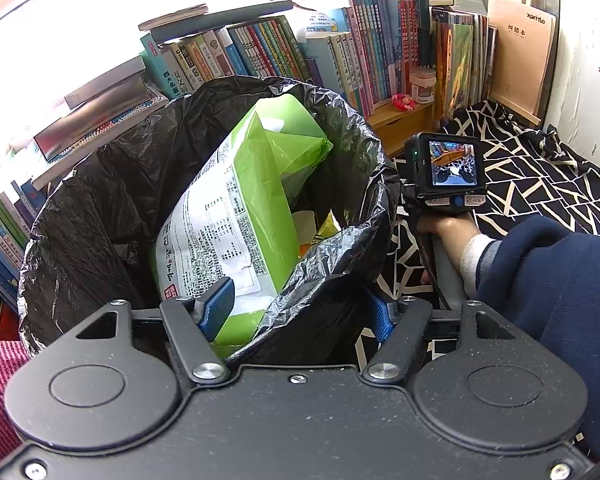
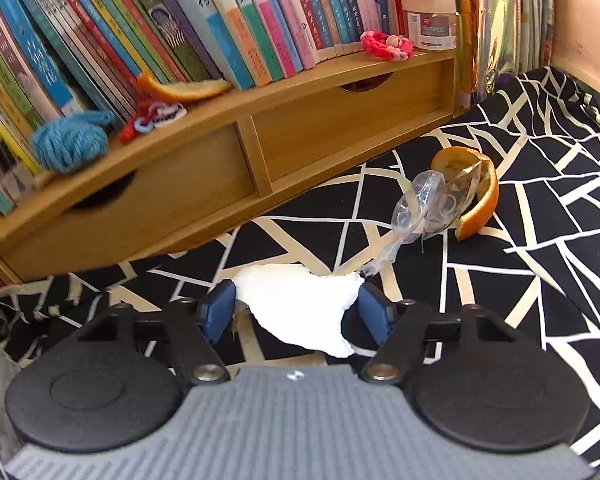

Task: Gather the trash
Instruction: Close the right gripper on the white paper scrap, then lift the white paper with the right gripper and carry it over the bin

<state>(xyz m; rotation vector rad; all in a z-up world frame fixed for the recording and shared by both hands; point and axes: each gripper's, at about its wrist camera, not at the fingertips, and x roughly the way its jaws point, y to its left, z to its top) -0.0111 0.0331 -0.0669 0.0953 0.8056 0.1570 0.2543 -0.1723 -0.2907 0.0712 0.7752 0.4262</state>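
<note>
1. Tissue, white and crumpled (image 2: pixel 300 308), lies on the black-and-white patterned cloth (image 2: pixel 540 240) between my right gripper (image 2: pixel 298 308) fingers, touching both pads but not squeezed.
2. Beyond the tissue: clear plastic wrapper (image 2: pixel 420 208), orange peel (image 2: pixel 480 196).
3. My left gripper (image 1: pixel 300 308) clamps the black bin bag's rim (image 1: pixel 324 276), presumably keeping it open.

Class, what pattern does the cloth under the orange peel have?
Black cloth with white crossing lines, clearest in the right wrist view.

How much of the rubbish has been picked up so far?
Done: the black-lined bin already holds a green package. In hand: the left gripper grips the bin's rim, and the right gripper brackets a white tissue. Left: a clear wrapper, an orange peel, and another peel on the shelf.
</note>
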